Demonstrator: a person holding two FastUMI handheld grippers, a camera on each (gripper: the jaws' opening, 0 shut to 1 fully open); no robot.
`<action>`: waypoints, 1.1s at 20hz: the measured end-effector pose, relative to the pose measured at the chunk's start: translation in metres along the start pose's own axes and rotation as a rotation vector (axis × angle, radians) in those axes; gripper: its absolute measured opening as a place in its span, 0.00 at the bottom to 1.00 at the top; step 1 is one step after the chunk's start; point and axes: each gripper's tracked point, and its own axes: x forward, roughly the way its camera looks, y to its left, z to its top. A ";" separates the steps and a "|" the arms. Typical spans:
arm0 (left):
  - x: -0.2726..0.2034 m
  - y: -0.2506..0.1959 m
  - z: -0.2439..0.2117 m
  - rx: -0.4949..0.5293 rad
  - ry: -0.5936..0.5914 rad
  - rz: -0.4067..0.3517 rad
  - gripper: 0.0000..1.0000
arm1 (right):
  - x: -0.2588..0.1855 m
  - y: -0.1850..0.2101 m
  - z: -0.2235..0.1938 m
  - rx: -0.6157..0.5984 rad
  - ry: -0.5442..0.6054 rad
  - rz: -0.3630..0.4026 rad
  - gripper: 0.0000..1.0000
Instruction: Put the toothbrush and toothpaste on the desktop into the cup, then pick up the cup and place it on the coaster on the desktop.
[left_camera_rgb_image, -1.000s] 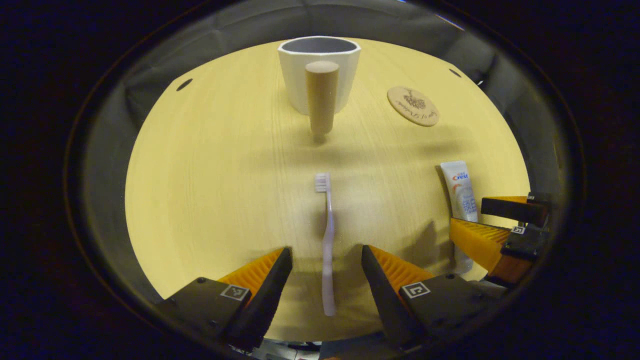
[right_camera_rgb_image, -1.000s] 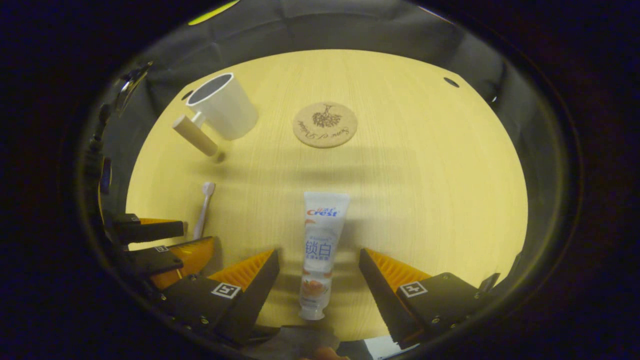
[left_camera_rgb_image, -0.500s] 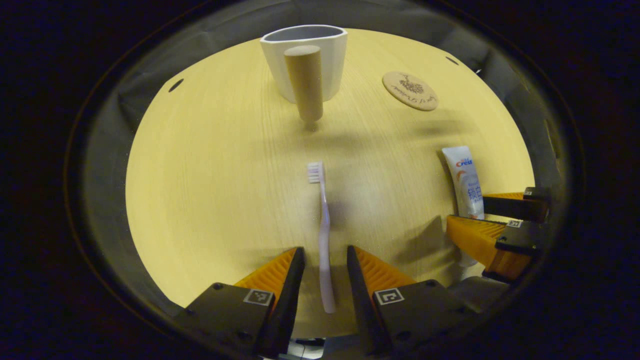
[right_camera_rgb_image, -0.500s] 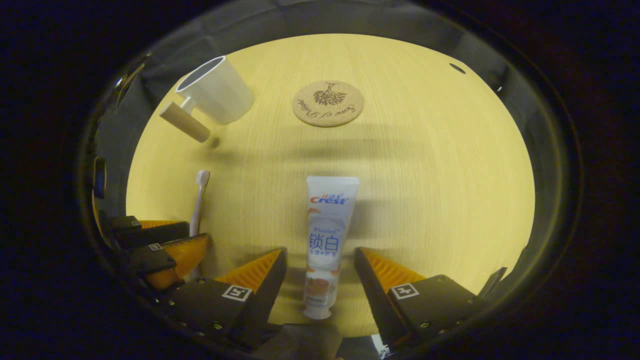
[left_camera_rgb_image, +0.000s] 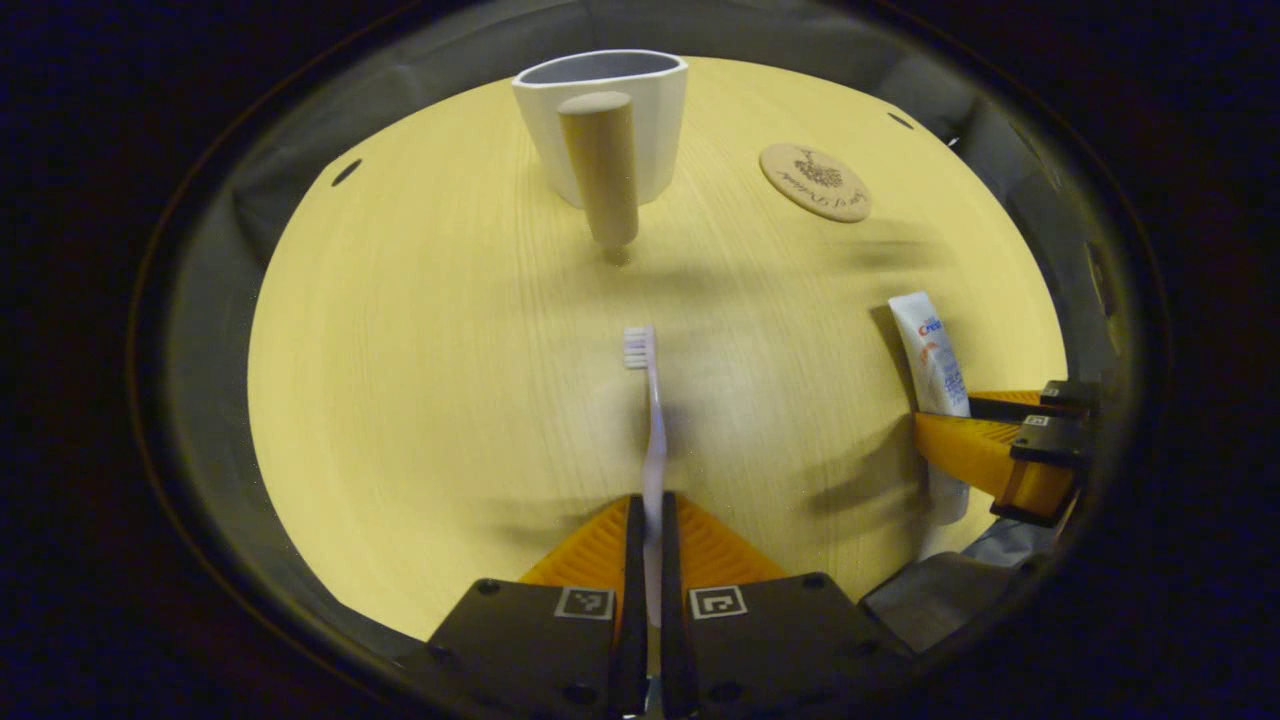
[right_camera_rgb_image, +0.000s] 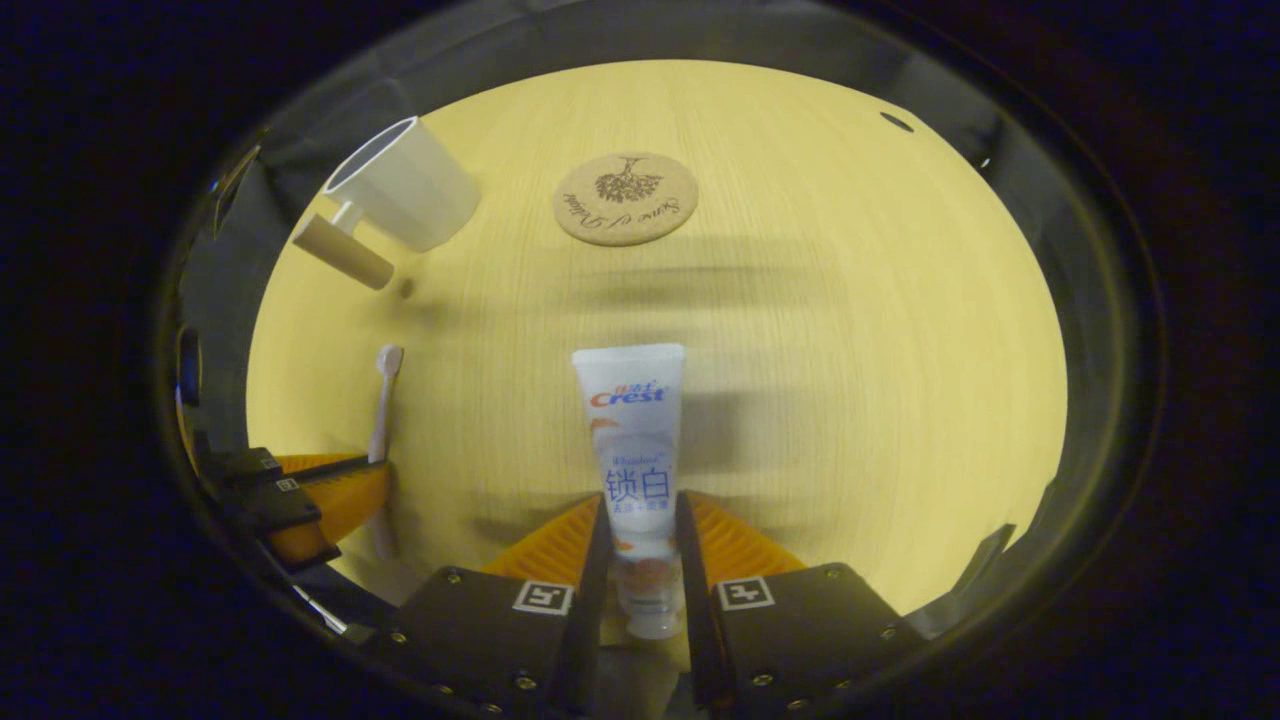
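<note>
Your left gripper (left_camera_rgb_image: 648, 535) is clamped on the toothbrush (left_camera_rgb_image: 650, 420) handle, bristles pointing to 12 o'clock toward the white cup (left_camera_rgb_image: 603, 125). Your right gripper (right_camera_rgb_image: 640, 555) is pinched on the toothpaste (right_camera_rgb_image: 632, 440) tube near its cap. The engraved coaster (right_camera_rgb_image: 625, 198) lies at 12 o'clock on the desktop (right_camera_rgb_image: 850, 380), its script too small to read

My left gripper view looked low and close across the table (left_camera_rgb_image: 420, 400) toward the cup (left_camera_rgb_image: 640, 110). My right gripper view did too, sharing both.
</note>
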 end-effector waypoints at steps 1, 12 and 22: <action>0.000 0.000 0.000 0.001 -0.004 -0.003 0.14 | 0.002 0.002 0.002 0.014 -0.008 0.008 0.28; -0.015 0.002 0.008 0.000 -0.176 -0.004 0.08 | -0.018 0.003 0.009 0.011 -0.136 0.080 0.14; -0.085 0.016 0.035 -0.129 -0.498 -0.004 0.08 | -0.081 0.028 0.035 -0.075 -0.420 0.195 0.14</action>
